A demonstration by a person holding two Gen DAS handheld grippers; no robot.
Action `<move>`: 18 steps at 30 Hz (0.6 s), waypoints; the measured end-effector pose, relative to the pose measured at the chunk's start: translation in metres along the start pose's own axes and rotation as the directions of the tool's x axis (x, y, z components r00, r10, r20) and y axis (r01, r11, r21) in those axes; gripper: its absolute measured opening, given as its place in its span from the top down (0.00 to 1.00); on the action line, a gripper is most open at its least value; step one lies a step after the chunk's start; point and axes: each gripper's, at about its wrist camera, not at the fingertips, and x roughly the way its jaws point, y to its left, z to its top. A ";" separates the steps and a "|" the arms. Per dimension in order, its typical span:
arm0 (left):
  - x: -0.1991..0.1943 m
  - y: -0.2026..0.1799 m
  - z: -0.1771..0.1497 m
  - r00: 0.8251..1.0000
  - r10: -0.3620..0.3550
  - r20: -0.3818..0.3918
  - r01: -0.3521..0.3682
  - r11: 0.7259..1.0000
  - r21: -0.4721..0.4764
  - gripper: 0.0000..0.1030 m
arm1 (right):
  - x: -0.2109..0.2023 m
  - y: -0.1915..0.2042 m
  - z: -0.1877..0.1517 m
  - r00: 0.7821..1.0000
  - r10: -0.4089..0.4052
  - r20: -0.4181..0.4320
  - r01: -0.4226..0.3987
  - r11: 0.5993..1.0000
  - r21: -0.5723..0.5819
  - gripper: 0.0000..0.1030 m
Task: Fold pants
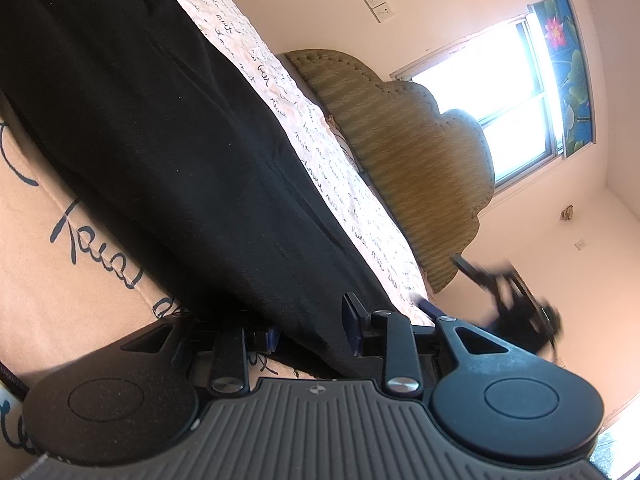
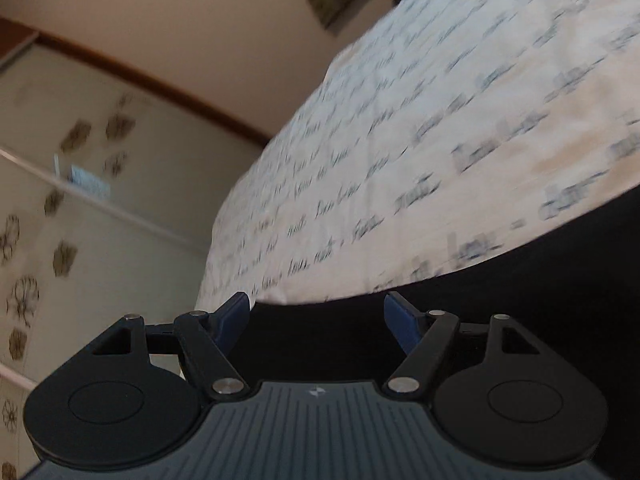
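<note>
While left claw (image 1: 312,330) grips, pants (image 1: 160,128) stretch fwd.

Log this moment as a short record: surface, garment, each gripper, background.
surface: bed sheet, pale with handwriting print
garment: black pants laid along the sheet
left gripper: shut on the pants, a thick fold of cloth between its pads
right gripper: open, nothing pinched, black cloth beneath it; seen blurred in the left wrist view
background: woven headboard, window
</note>
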 end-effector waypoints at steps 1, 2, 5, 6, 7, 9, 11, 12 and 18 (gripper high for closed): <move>0.000 0.001 0.000 1.000 -0.005 0.000 0.005 1.000 -0.003 0.61 | 0.027 0.010 0.003 0.999 0.000 -0.052 -0.001 1.000 -0.016 0.27; -0.001 0.002 0.001 1.000 -0.011 0.001 0.011 1.000 -0.007 0.60 | 0.052 0.020 0.005 0.995 0.012 -0.098 -0.014 0.999 -0.029 0.27; -0.001 0.005 0.001 1.000 -0.031 0.001 0.031 0.999 -0.017 0.59 | 0.108 0.048 0.009 0.976 0.047 -0.211 -0.062 0.996 -0.063 0.27; -0.001 0.005 0.001 0.999 -0.036 0.001 0.036 0.999 -0.020 0.58 | 0.123 0.058 0.009 0.970 0.037 -0.239 -0.059 0.994 -0.086 0.27; -0.001 0.007 0.001 0.999 -0.042 0.001 0.042 0.999 -0.023 0.57 | 0.136 0.068 0.007 0.962 0.020 -0.272 -0.053 0.992 -0.113 0.27; -0.001 0.008 0.001 0.999 -0.054 0.001 0.054 0.998 -0.028 0.56 | 0.160 0.077 0.007 0.941 -0.014 -0.338 -0.036 0.989 -0.142 0.27; -0.002 0.010 0.002 0.998 -0.066 0.002 0.066 0.997 -0.035 0.55 | 0.175 0.082 0.008 0.928 -0.064 -0.367 -0.003 0.984 -0.178 0.27; -0.002 0.010 0.002 0.997 -0.072 0.002 0.072 0.997 -0.040 0.54 | 0.180 0.083 0.009 0.925 -0.072 -0.374 0.002 0.983 -0.184 0.27; -0.002 0.013 0.002 0.995 -0.097 0.003 0.097 0.994 -0.056 0.51 | 0.181 0.080 0.017 0.897 -0.078 -0.435 -0.013 0.979 -0.203 0.28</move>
